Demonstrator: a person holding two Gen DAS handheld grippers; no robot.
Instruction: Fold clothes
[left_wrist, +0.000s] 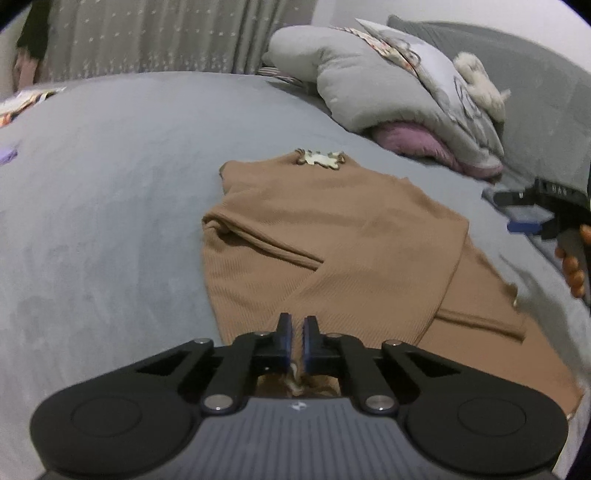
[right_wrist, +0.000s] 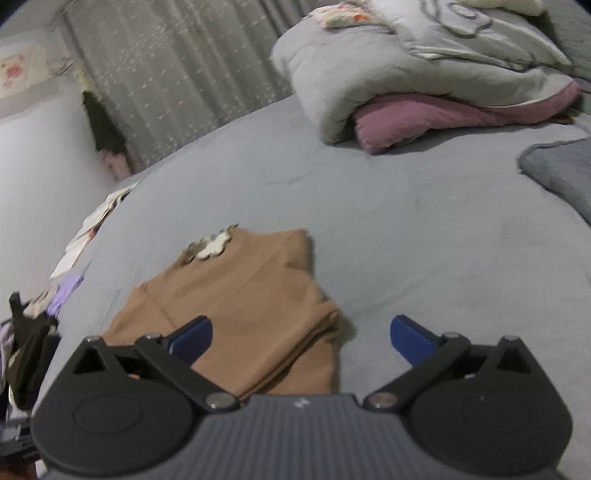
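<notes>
Now: brown top (left_wrist: 332, 236) lies part-folded on grey bed (left_wrist: 110, 192). Left gripper (left_wrist: 297, 341) pinched tight on its near hem. Right gripper (right_wrist: 301, 338) spread wide above top's edge, holding nothing.

The left gripper (left_wrist: 297, 325) has a grey ribbed housing with a small white logo near its far edge. Two round black side housings flank it, each with a circular recess. Black linkage arms run from silver pivot pins to two fingers faced with dark blue pads (left_wrist: 286, 341). The right gripper (right_wrist: 301, 334) has the same build: grey ribbed housing, black round side housings, silver pins, blue pads (right_wrist: 192, 338). In the left wrist view, bare fingers (left_wrist: 574, 271) of the right hand show at the right edge.
</notes>
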